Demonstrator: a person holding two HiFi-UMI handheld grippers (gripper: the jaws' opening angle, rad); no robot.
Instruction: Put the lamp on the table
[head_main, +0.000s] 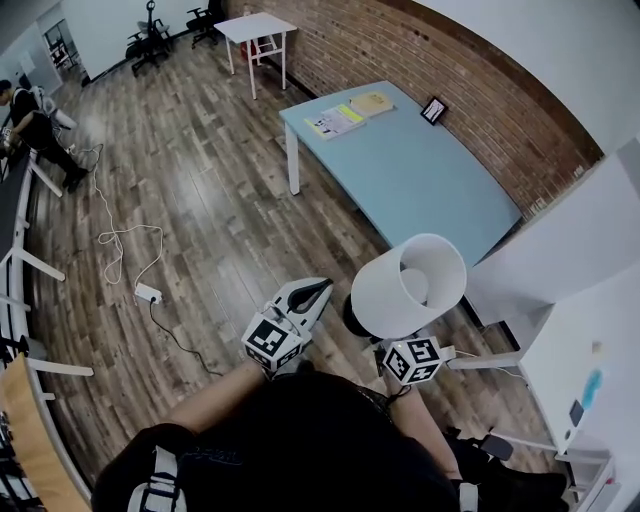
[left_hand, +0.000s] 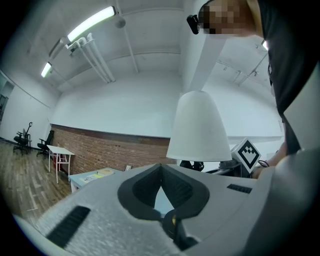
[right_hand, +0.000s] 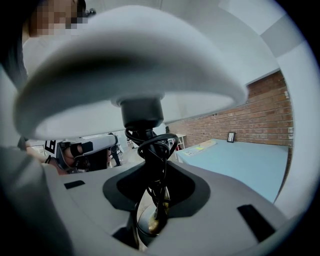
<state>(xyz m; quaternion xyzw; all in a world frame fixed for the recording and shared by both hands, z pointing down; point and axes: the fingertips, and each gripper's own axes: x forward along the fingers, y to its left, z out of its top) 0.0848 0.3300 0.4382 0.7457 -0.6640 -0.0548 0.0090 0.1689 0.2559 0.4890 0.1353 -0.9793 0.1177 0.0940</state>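
Note:
The lamp has a white shade (head_main: 410, 285) and a black stem with its cord wound round it (right_hand: 142, 112). My right gripper (head_main: 385, 345) is shut on the stem, low down near the brass-coloured base, and the shade rises over its jaws (right_hand: 152, 172). In the left gripper view the shade (left_hand: 197, 127) stands upright to the right. My left gripper (head_main: 318, 290) hangs beside the lamp, left of it, jaws together with nothing in them (left_hand: 161, 167). The light blue table (head_main: 420, 180) lies ahead, beyond both grippers, and is also seen in the right gripper view (right_hand: 250, 157).
Papers (head_main: 335, 120) and a small picture frame (head_main: 434, 110) sit at the table's far end by the brick wall. A white desk (head_main: 590, 350) is close on the right. A power strip with cable (head_main: 147, 293) lies on the wood floor. A person (head_main: 30, 120) sits far left.

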